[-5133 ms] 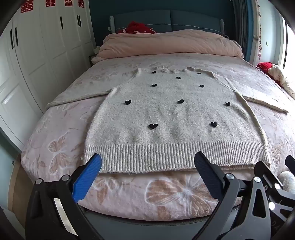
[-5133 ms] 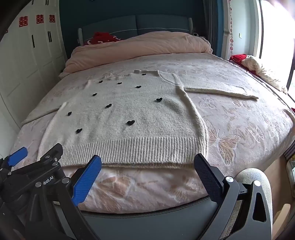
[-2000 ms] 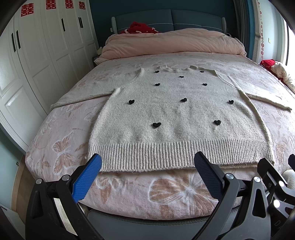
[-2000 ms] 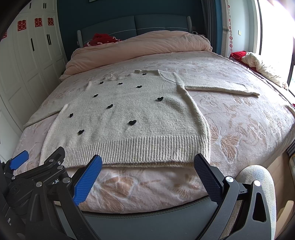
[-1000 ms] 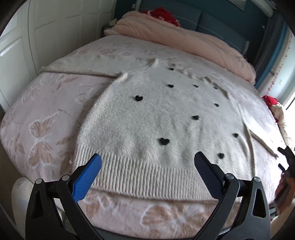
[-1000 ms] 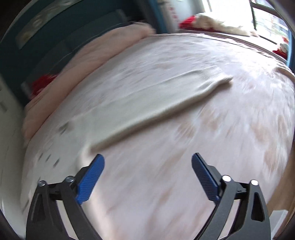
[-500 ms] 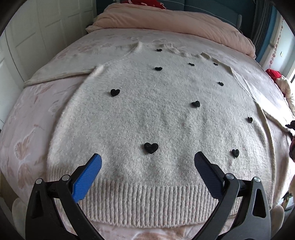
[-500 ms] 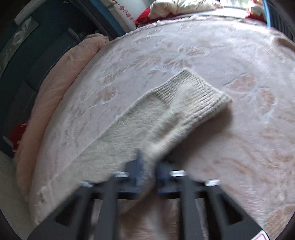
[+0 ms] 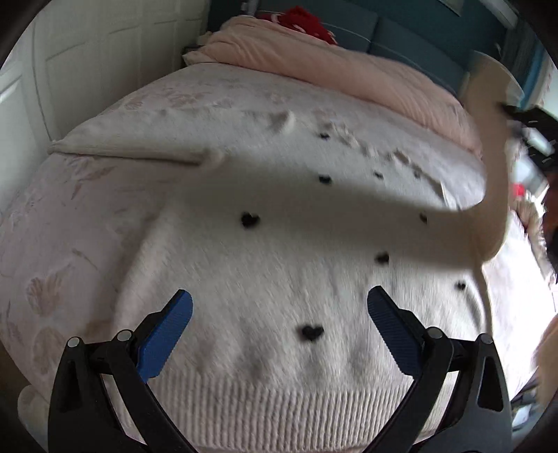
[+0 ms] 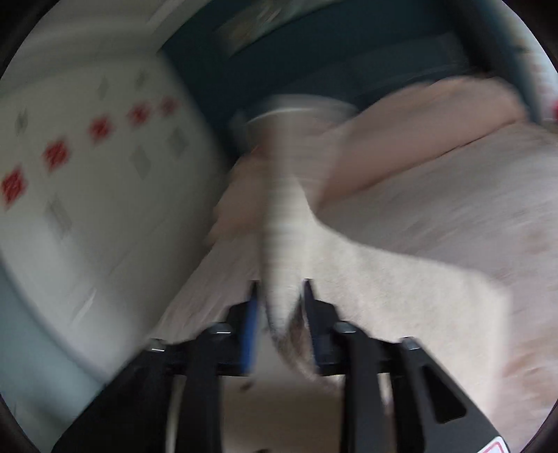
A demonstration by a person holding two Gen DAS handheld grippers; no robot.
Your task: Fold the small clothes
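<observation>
A cream knitted sweater (image 9: 279,278) with small black hearts lies flat on the bed, ribbed hem nearest me. My left gripper (image 9: 279,313) is open and empty, hovering just above the sweater's lower body. My right gripper (image 10: 279,306) is shut on the sweater's right sleeve (image 10: 282,244) and holds it up in the air. In the left wrist view that raised sleeve (image 9: 488,156) arcs up at the right, with the right gripper (image 9: 530,129) at its top. The left sleeve (image 9: 132,146) lies stretched out flat to the left.
The bed (image 9: 62,226) has a pink floral cover. A rolled pink duvet (image 9: 331,66) and a red item (image 9: 307,17) lie at the headboard. White wardrobe doors (image 9: 87,62) stand close on the left. The right wrist view is blurred by motion.
My right gripper closed on the right sleeve's cuff and lifted it up off the bed, swinging toward the sweater's body. My left gripper moved in over the sweater's lower part, still open.
</observation>
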